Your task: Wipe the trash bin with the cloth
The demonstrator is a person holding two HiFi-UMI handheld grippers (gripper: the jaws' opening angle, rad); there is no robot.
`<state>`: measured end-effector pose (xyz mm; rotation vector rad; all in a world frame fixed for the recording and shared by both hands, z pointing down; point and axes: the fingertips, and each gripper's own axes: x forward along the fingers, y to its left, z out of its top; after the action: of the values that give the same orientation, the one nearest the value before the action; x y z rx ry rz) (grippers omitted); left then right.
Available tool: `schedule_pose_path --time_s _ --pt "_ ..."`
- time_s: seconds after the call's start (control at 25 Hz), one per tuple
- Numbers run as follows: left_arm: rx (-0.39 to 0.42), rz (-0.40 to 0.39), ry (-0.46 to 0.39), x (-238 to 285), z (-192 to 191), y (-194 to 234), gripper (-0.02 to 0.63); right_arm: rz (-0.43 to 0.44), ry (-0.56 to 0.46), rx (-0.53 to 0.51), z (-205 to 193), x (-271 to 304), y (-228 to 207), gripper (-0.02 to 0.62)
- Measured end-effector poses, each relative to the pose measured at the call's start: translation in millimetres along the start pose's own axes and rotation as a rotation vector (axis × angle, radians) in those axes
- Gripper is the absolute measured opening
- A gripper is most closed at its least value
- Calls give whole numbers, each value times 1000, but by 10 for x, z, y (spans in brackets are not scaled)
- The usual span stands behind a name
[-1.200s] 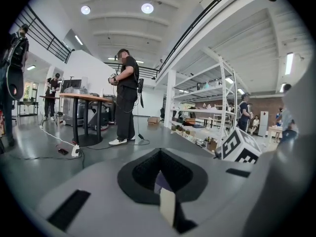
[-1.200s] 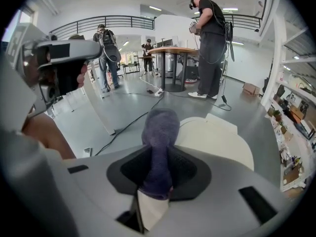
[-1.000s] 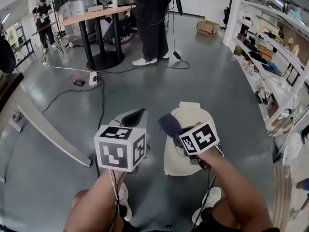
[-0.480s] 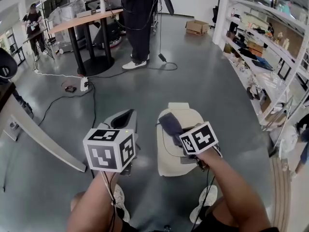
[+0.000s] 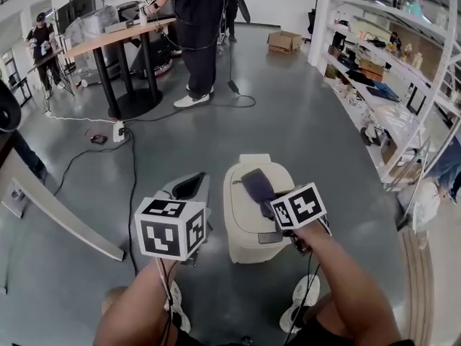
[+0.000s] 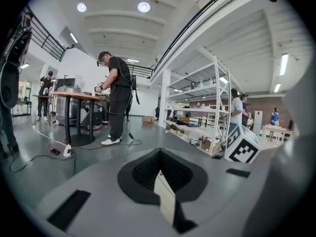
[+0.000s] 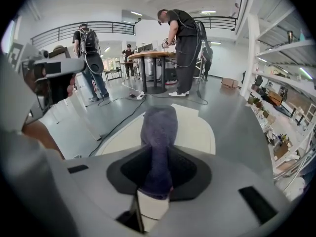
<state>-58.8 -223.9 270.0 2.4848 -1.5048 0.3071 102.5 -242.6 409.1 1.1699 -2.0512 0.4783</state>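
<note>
The cream trash bin stands on the grey floor just ahead of my feet, lid shut. My right gripper hovers over the lid's right half, shut on a purple-grey cloth that sticks out forward past the jaws. The right gripper view shows the cloth pinched in that gripper, with the bin lid right below. My left gripper hangs left of the bin, apart from it, its jaws together on nothing. In the left gripper view that gripper points across the room, away from the bin.
A person stands at a round table ahead. Cables and a power strip lie on the floor to the left, beside a white beam. Shelving lines the right side. A cardboard box sits far back.
The head view has tilted up, so the bin's side wall now shows. The right gripper stays over the lid with the cloth. The left gripper has barely shifted.
</note>
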Motion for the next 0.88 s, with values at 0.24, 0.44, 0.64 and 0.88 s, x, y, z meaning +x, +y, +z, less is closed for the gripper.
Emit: schedule_pose_path --time_s 0.24,0.44,0.64,0.88 --pt "-10 -26 20 30 -82 -114 -2 -25 0 55 -104 -74 -192 101" --pt "6 -31 23 34 -97 -166 -3 -47 -1 81 -166 -113 -317 101" --pt "22 -40 29 48 -117 -244 -2 -65 -6 122 -247 -164 -439 101" --pt "38 -54 23 28 -121 -336 -2 -91 -14 169 -311 -196 -528 101"
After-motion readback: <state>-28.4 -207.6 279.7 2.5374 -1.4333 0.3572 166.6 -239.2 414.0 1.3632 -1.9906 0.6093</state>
